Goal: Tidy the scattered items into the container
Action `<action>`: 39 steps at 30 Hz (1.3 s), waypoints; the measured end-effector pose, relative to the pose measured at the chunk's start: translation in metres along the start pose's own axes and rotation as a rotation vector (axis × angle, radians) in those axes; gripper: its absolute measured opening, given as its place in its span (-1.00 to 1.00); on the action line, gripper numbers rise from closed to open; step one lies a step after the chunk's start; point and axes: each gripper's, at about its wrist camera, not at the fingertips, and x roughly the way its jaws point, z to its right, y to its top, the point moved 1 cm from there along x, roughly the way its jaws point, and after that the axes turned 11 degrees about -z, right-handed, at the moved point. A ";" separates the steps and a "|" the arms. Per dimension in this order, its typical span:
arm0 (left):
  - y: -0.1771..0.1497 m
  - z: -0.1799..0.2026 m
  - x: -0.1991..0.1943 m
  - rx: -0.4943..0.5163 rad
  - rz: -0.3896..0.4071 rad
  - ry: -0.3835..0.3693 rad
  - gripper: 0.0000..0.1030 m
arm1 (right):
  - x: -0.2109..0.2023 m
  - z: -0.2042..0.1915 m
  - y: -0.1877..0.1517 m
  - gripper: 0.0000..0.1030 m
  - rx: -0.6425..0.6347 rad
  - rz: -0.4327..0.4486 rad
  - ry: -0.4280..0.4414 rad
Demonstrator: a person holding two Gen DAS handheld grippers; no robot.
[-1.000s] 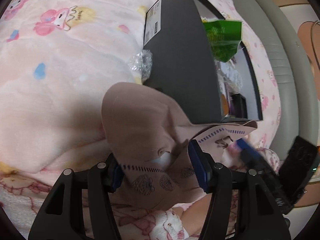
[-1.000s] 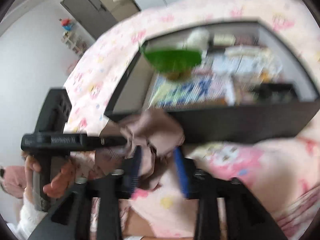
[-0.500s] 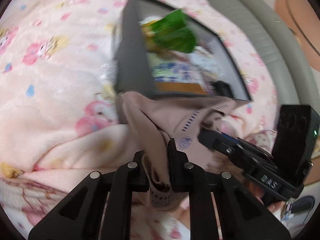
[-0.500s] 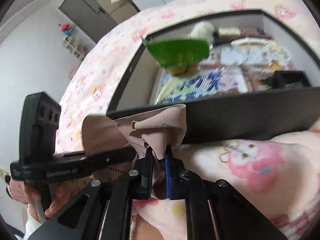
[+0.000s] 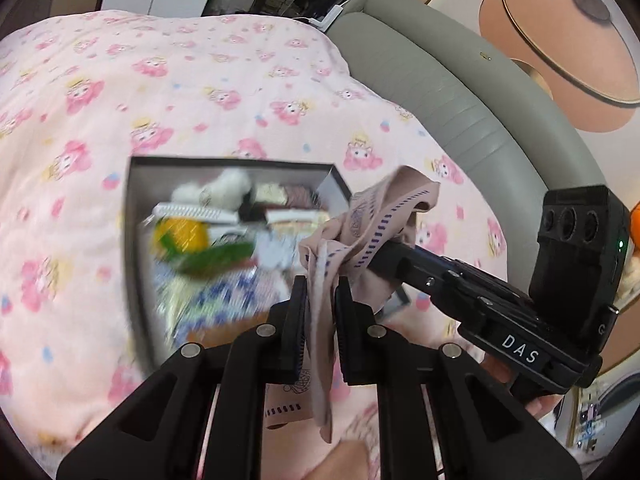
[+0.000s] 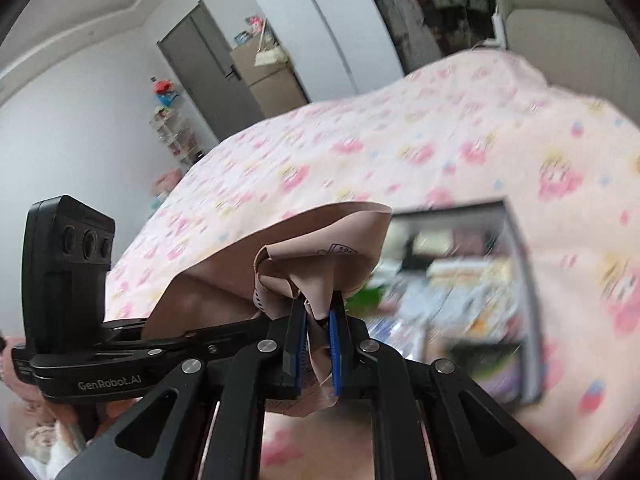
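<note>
A beige cloth (image 5: pixel 362 236) with dashed blue trim hangs in the air between both grippers. My left gripper (image 5: pixel 321 290) is shut on one end of it, and the other end runs to my right gripper (image 5: pixel 376 258), which comes in from the right. In the right wrist view my right gripper (image 6: pixel 317 314) is shut on a bunched fold of the same cloth (image 6: pixel 304 248), with the left gripper's body (image 6: pixel 68 280) at the left. The dark open box (image 5: pixel 132 240) lies below and ahead, filled with several items, among them a green packet (image 5: pixel 208 256). The box (image 6: pixel 524 280) appears blurred at the right.
The box rests on a pink blanket (image 5: pixel 180 92) with a cartoon print. A grey padded headboard (image 5: pixel 452 92) curves behind it at the right. A grey door (image 6: pixel 200 60) and a shelf of small things stand far back. A hand (image 6: pixel 48 412) holds the left gripper.
Both grippers closed on the beige cloth and lifted it off the blanket. The box, earlier close and level with the fingers, now lies lower and farther ahead.
</note>
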 end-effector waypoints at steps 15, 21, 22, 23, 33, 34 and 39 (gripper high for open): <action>0.002 -0.009 0.049 -0.047 -0.078 0.212 -0.21 | 0.025 0.074 -0.015 -0.79 0.211 -0.027 -0.221; -0.003 -0.001 0.086 0.009 -0.210 0.228 -0.17 | 0.041 0.077 -0.022 -0.79 0.240 -0.116 -0.082; -0.003 -0.005 0.092 -0.001 -0.228 0.223 -0.17 | 0.049 0.074 -0.024 -0.79 0.225 -0.158 -0.142; -0.002 -0.011 0.098 -0.027 -0.241 0.222 -0.17 | 0.056 0.072 -0.025 -0.79 0.212 -0.189 -0.193; -0.009 -0.023 0.085 -0.066 -0.176 0.361 0.30 | 0.079 0.067 -0.031 -0.58 0.156 -0.258 -0.380; -0.011 -0.015 0.072 -0.044 -0.129 0.374 0.45 | 0.074 0.064 -0.030 -0.55 0.148 -0.238 -0.423; -0.021 0.021 -0.005 0.021 0.089 0.448 0.74 | 0.023 0.029 -0.034 0.14 0.132 -0.092 -0.469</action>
